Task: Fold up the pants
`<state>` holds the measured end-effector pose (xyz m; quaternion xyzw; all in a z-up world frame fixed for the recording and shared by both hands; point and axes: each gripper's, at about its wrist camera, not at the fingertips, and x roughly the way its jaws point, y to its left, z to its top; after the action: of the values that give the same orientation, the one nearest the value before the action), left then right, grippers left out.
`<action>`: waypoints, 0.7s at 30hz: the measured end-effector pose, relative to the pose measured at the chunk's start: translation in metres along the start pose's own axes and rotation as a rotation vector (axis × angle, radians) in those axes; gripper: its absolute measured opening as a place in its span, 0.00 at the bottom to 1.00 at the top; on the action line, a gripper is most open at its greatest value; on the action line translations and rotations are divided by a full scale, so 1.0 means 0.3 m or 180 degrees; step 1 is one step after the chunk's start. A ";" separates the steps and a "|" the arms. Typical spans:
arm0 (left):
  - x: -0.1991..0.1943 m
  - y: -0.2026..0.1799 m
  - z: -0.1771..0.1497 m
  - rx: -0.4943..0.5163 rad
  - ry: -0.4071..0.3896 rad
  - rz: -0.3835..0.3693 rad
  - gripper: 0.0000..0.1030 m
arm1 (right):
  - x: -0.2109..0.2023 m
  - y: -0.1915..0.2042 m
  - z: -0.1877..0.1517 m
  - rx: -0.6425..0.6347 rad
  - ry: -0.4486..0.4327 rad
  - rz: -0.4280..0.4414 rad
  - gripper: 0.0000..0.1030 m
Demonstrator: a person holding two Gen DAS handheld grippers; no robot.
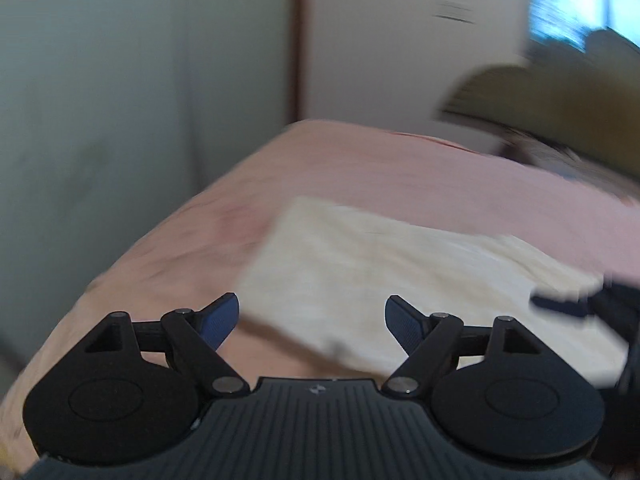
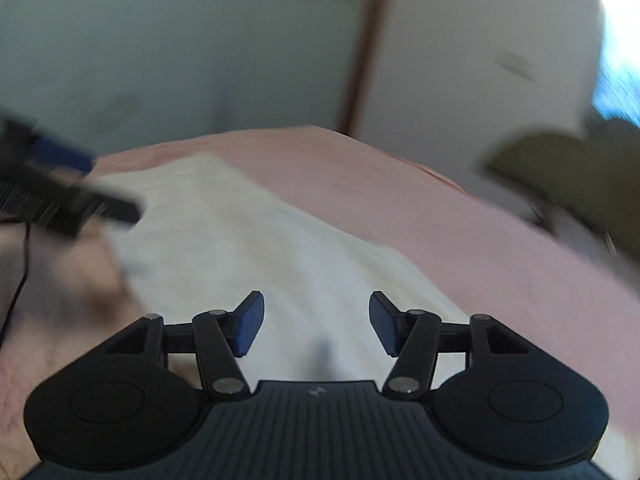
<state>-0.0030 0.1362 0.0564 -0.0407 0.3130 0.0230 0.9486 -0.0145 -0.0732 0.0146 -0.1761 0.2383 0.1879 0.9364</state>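
Note:
Cream-white pants [image 1: 384, 272] lie folded flat on a pink bed [image 1: 400, 168]. My left gripper [image 1: 312, 322] is open and empty, above the near left corner of the pants. My right gripper [image 2: 316, 322] is open and empty, over the near end of the pants [image 2: 248, 240]. The right gripper shows blurred at the right edge of the left wrist view [image 1: 592, 312]. The left gripper shows blurred at the left edge of the right wrist view [image 2: 60, 200]. Both views are motion-blurred.
The pink bed [image 2: 460, 232] fills the lower part of both views. An olive-brown object [image 1: 560, 108] lies at its far right, also in the right wrist view [image 2: 560, 172]. Pale walls, a brown door frame [image 1: 298, 40] and a bright window [image 1: 568, 0] stand behind.

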 end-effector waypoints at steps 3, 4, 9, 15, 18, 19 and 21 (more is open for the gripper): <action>0.075 0.189 0.042 -0.0694 0.0325 -0.0167 0.78 | 0.098 0.192 0.075 -0.0482 -0.0116 0.0474 0.55; 0.097 0.235 0.046 -0.0892 0.0412 -0.0259 0.78 | 0.125 0.240 0.094 -0.0588 -0.0142 0.0493 0.55; 0.145 0.311 0.052 -0.1243 0.0532 -0.0528 0.77 | 0.240 0.347 0.156 -0.0679 -0.0122 0.0568 0.47; 0.217 0.309 0.038 -0.1465 0.0706 -0.0850 0.77 | 0.294 0.328 0.164 -0.0550 0.0035 0.0558 0.24; 0.251 0.308 0.035 -0.1648 0.0780 -0.0981 0.67 | 0.293 0.328 0.165 -0.0559 0.0037 0.0570 0.13; 0.261 0.307 0.034 -0.1693 0.0816 -0.1040 0.58 | 0.293 0.337 0.158 -0.0588 0.0021 0.0549 0.11; 0.281 0.303 0.032 -0.1751 0.0871 -0.1116 0.31 | 0.295 0.339 0.160 -0.0558 0.0028 0.0572 0.10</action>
<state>0.0641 0.2292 0.0081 -0.3505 0.4076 -0.0624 0.8409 0.0317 0.0589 -0.0156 -0.2361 0.2399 0.2904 0.8958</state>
